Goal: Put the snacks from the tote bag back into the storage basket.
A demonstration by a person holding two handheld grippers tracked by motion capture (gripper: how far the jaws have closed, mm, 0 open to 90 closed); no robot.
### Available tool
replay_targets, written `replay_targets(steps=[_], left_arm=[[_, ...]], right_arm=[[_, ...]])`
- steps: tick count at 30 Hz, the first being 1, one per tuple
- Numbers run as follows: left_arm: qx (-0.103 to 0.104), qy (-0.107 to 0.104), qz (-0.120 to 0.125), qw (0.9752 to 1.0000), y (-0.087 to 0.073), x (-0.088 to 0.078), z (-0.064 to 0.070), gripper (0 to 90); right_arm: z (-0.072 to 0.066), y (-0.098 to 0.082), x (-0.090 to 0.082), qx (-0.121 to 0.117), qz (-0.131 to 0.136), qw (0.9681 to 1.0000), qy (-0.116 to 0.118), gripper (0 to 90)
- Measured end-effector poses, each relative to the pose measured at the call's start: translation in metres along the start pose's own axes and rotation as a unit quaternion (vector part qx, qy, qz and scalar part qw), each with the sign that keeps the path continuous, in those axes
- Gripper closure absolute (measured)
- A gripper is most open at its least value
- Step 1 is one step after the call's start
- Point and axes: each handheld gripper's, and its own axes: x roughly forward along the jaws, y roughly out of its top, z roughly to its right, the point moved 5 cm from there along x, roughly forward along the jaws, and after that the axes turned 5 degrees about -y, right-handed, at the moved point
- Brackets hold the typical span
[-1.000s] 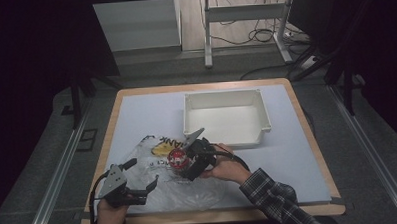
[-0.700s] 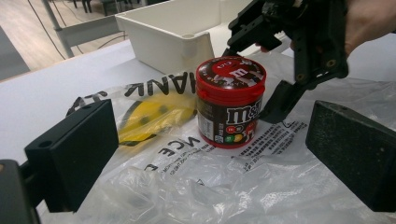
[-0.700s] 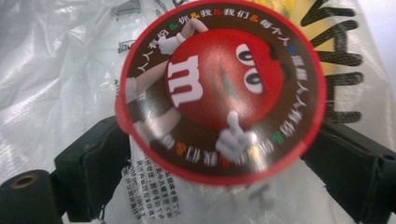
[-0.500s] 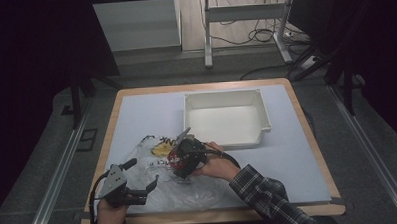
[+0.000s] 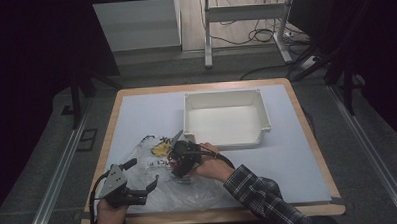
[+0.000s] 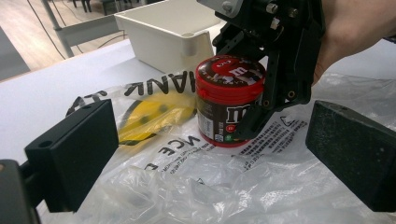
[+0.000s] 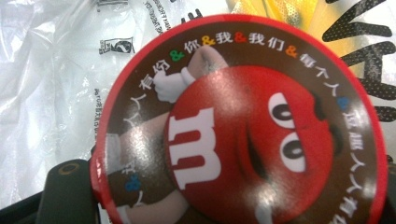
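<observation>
Red-lidded candy jar [image 6: 229, 100] in right gripper [image 6: 261, 107]

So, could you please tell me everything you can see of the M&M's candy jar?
The M&M's candy jar is a short round tub with a glossy red lid showing the red character and a ring of Chinese text. Its brown label wraps the body. It stands upright on the clear plastic bag, beside the yellow print, and the right tongs have just closed on its sides.
</observation>
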Motion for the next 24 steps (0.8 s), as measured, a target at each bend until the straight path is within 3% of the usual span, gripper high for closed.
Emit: replay_targets(steps=[10, 24], left_arm=[[0.002, 0.001, -0.002, 1.0000, 0.000, 0.000, 0.000, 2.3], [0.003, 0.002, -0.002, 1.0000, 0.000, 0.000, 0.000, 2.3]], right_arm=[[0.000, -0.001, -0.002, 0.007, 0.001, 1.0000, 0.001, 25.6], [-0.003, 0.003, -0.014, -0.016, 0.012, 0.9998, 0.009, 25.7]])
